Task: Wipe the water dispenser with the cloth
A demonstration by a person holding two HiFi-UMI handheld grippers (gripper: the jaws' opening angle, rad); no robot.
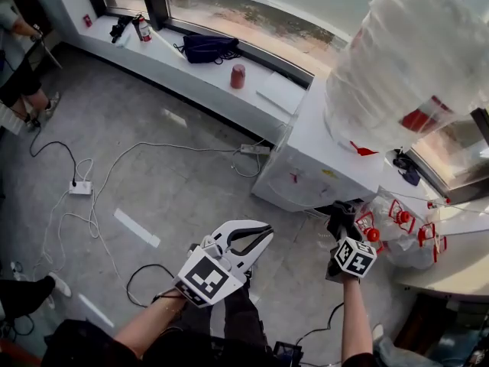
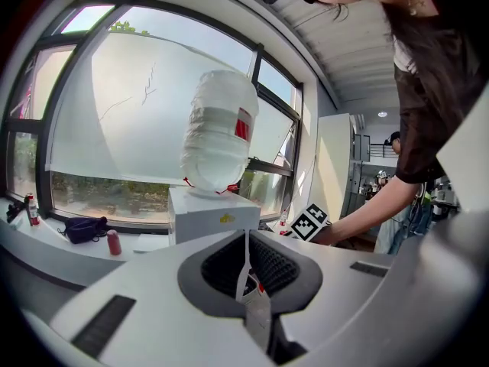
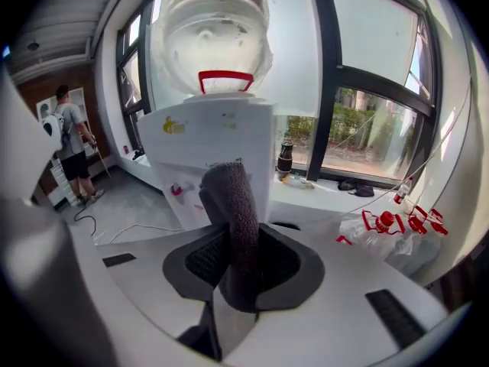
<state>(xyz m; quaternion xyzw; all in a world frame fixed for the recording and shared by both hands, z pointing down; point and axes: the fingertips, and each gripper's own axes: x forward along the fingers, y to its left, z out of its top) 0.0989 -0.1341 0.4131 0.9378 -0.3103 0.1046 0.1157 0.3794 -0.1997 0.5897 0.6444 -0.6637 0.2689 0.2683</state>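
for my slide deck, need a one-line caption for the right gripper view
Right claw shut on a dark cloth, facing the white water dispenser by the window.

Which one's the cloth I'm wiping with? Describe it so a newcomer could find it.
Start at the white water dispenser with the wrapped bottle on top. In front of it, the right gripper is shut on the cloth: a dark grey, nubbly roll standing upright, unlike the smooth white plastic around it.

Left gripper (image 2: pixel 246 239) fingers together, water dispenser (image 2: pixel 210 216) ahead
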